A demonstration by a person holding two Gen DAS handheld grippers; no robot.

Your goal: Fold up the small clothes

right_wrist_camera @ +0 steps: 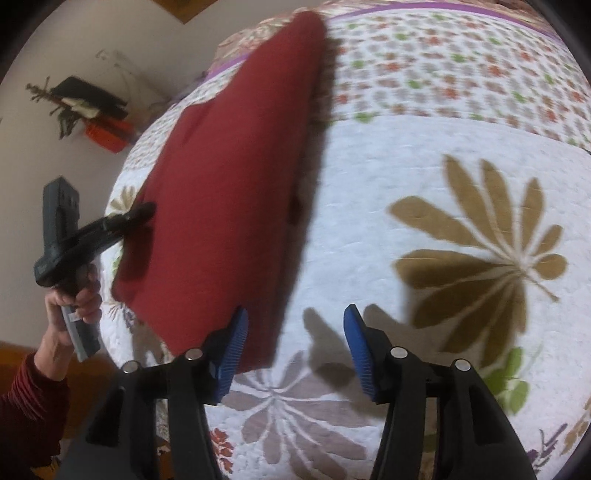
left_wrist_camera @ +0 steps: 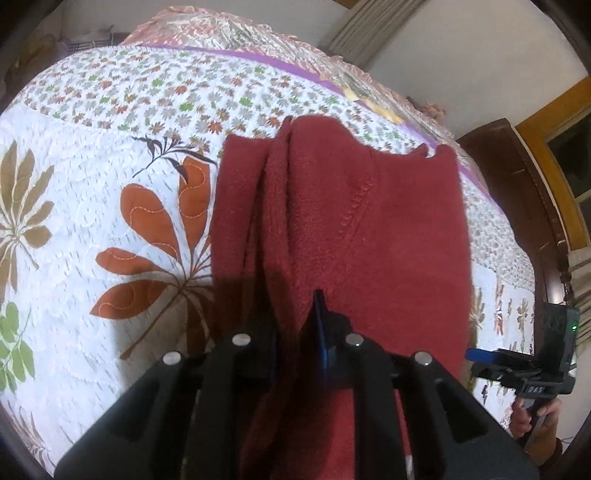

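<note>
Now we see the red garment (left_wrist_camera: 369, 229) lying lengthwise on the bed (left_wrist_camera: 110, 229), partly doubled over, with a thick rolled fold running along its left side and a scalloped seam crossing its top layer. Its far edge sits near the purple trim of the quilt (right_wrist_camera: 461, 229); its right edge runs close to the bed's side, where dark wooden furniture (left_wrist_camera: 517, 192) and a curtain (left_wrist_camera: 369, 33) crowd in. To the left of the garment we have a wide stretch of flowered quilt, open and flat, plenty of room there.

Over in the right wrist view, a wall shelf (right_wrist_camera: 92, 107) holds dark and orange items, too blurred for us to name.

Our left tongs (left_wrist_camera: 295, 325) are pressed together, pinching the near end of the garment's fold, red cloth bunched between the blue pads (left_wrist_camera: 319, 332). In the right wrist view we see those same tongs biting the garment's side edge, a hand (right_wrist_camera: 74, 306) wrapped round the handle.

Our right tongs (right_wrist_camera: 295, 347) stand spread wide, nothing between them, hovering over the quilt; the left pad sits just beside the garment's near corner, and whether it touches we cannot tell.
</note>
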